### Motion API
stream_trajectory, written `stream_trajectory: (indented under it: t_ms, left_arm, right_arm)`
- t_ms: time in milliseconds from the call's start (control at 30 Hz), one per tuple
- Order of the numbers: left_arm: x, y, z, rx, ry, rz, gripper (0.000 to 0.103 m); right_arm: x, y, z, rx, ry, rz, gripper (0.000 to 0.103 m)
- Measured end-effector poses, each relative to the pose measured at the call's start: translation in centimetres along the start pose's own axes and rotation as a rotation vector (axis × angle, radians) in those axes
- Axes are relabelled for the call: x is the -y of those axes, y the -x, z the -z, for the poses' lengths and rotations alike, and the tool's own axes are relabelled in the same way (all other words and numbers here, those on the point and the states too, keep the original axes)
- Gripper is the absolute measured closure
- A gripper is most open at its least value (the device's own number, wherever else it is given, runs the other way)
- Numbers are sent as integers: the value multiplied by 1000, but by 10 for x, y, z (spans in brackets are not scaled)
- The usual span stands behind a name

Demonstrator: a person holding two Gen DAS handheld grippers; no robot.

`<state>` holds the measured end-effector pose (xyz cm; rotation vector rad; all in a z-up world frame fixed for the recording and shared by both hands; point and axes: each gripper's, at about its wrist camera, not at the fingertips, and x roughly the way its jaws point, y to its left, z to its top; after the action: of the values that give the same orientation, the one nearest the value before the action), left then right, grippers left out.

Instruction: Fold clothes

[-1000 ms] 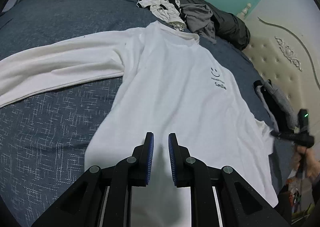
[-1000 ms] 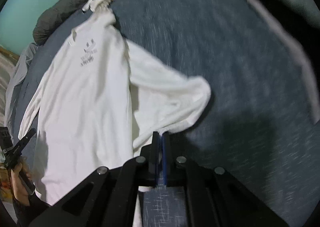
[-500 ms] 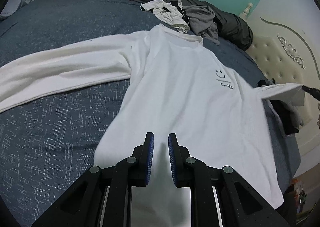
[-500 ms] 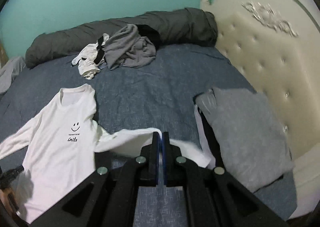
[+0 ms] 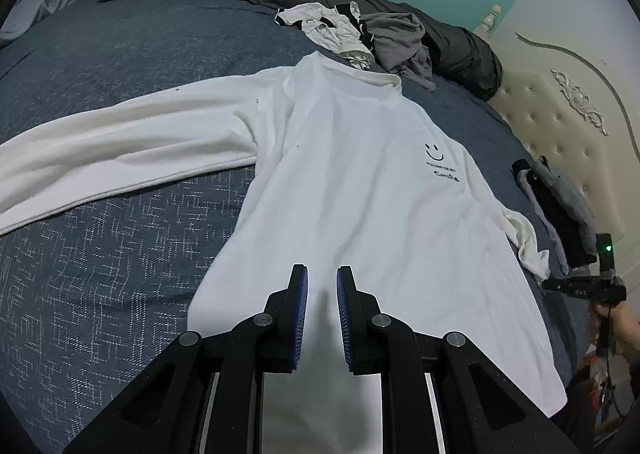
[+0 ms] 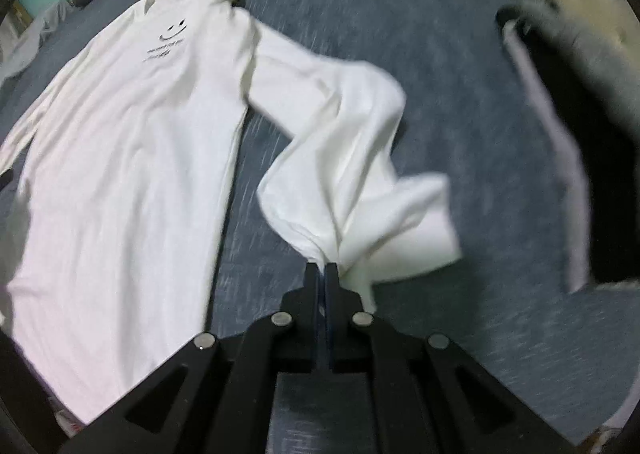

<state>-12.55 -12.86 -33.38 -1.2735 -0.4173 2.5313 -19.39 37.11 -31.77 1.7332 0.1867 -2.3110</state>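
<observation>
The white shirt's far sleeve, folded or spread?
Spread: that sleeve lies straight out flat on the bed, away from the shirt's body.

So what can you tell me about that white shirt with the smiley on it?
The white long-sleeved shirt lies front up on the dark blue bedspread, soft knit by the look, lightly creased. A small black smiley with lettering sits on the chest. One sleeve stretches flat out sideways. The other sleeve is bunched and lifted, its end pinched in the shut right tongs. The left tongs hover open above the hem.
</observation>
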Motion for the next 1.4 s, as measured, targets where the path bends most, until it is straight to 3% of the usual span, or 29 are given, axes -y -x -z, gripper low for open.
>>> stream_trajectory:
  t_ms: [133,200,267,367,433,467,667,800,833,900,1000,1167,1400]
  left_arm:
    - [4,-2,-2,1,-7,2,87]
    - [6,-3,-3,1,-12,2,87]
    - [9,-5,-3,-2,-17,3,87]
    - [11,-6,-4,-4,-23,0,87]
    - [12,-7,-5,-3,-23,-1,87]
    - [12,-7,-5,-3,-22,-2,87]
    - [14,-11,-8,-8,-25,-2,87]
    - [16,-14,-10,-10,-33,0,87]
    - [17,-15,-11,-11,-35,0,87]
    - [19,-18,-12,-14,-41,2,87]
    - [22,-20,-12,-18,-46,3,87]
    - [23,-23,-12,-24,-48,4,87]
    - [26,-26,-13,-26,-50,2,87]
  right_arm:
    - [27,31,1,120,-96,-96,91]
    - [44,45,-1,175,-148,-98,70]
    - [62,52,-3,197,-211,-60,65]
    - [88,45,-5,183,-314,-68,64]
    - [97,33,-9,147,-346,-60,58]
    - [99,27,-10,134,-353,-59,52]
    - [92,2,-13,118,-326,-49,46]
    - [77,-6,-12,118,-273,-14,47]
    - [72,-6,-12,118,-248,-3,51]
    - [61,-5,-11,119,-194,14,83]
    - [49,1,-10,134,-131,37,99]
    - [52,37,-20,217,-105,50,100]
    - [69,93,-68,325,-99,137,100]
